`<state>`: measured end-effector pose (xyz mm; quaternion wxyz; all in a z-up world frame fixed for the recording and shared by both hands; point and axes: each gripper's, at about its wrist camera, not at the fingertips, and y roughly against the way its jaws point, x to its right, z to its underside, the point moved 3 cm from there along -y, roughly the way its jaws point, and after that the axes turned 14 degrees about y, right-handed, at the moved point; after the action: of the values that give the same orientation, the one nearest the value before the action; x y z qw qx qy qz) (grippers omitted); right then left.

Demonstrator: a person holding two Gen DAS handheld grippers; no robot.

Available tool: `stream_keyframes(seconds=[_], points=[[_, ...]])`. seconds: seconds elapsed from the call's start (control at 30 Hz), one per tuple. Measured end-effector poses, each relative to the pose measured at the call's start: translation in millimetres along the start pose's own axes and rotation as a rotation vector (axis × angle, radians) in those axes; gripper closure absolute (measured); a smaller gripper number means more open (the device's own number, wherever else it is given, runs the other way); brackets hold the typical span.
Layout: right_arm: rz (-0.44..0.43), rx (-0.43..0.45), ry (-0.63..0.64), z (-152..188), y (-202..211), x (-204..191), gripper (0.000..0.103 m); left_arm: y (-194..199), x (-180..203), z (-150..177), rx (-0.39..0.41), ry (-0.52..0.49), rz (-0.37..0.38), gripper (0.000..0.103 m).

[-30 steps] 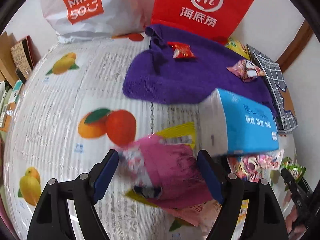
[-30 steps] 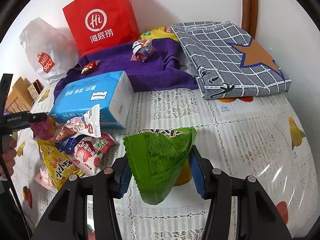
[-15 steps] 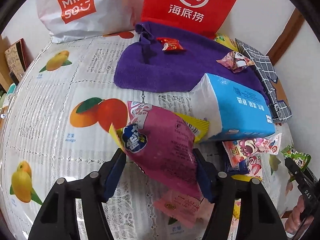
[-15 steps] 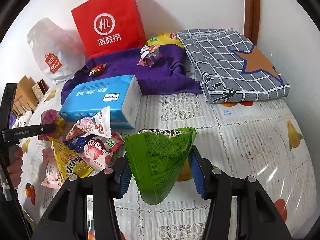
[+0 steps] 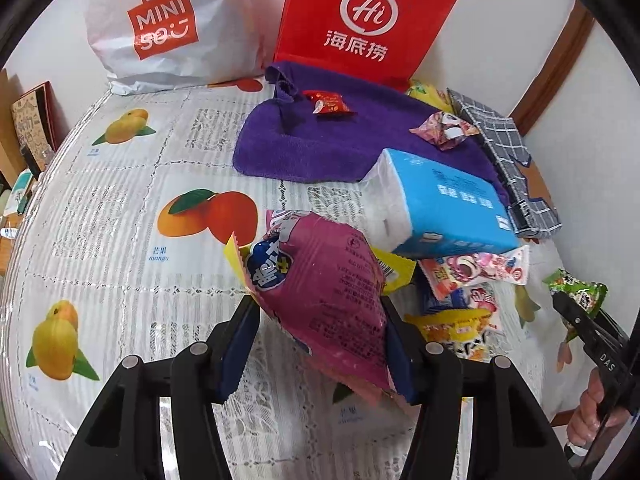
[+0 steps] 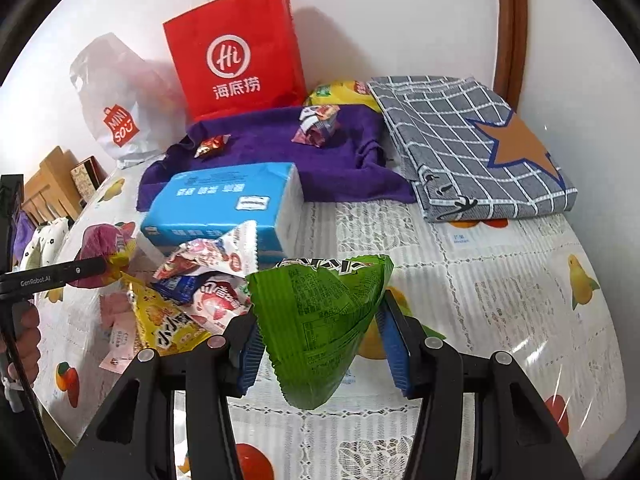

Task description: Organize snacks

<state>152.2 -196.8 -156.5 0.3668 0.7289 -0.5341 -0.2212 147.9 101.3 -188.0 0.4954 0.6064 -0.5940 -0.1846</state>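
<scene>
Glossy magenta packet [image 5: 324,300] in closing left tool [image 5: 320,344]; crinkled green packet [image 6: 320,320] in right tool [image 6: 320,356].

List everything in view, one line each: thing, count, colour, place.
magenta snack bag: 1, magenta, between closing left jaws
green snack bag: 1, green, in right jaws
loose snack packets: several, mixed colours, beside tissue pack
tissue pack: 1, blue and white, mid-table
purple towel: 1, purple, behind tissue pack
wrapped sweets: 2, red and pinkish, on towel
red paper bag: 1, at wall
white plastic bag: 1, at wall
checked cloth: 1, grey, folded, right
left hand-held gripper: 1, black
right hand-held gripper: 1, black
</scene>
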Motion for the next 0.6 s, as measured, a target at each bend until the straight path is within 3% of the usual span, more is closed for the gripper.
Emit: stream_keyframes(seconds=[0.27, 0.37, 0.5, 0.6], points=[[-0.009, 0.023, 0.020, -8, 8, -9, 0.051, 12, 6, -1, 0.024, -0.008, 0.013, 0.047], [-0.013, 0.031, 0.029, -11, 10, -11, 0.051, 6, 4, 1, -0.002, -0.005, 0.015, 0.047], [-0.013, 0.026, 0.033, -10, 8, -12, 0.051, -11, -1, 7, -0.047, -0.004, -0.025, 0.046], [-0.013, 0.014, 0.032, -7, 6, -12, 0.051, -18, -3, 9, -0.053, -0.012, -0.054, 0.039]])
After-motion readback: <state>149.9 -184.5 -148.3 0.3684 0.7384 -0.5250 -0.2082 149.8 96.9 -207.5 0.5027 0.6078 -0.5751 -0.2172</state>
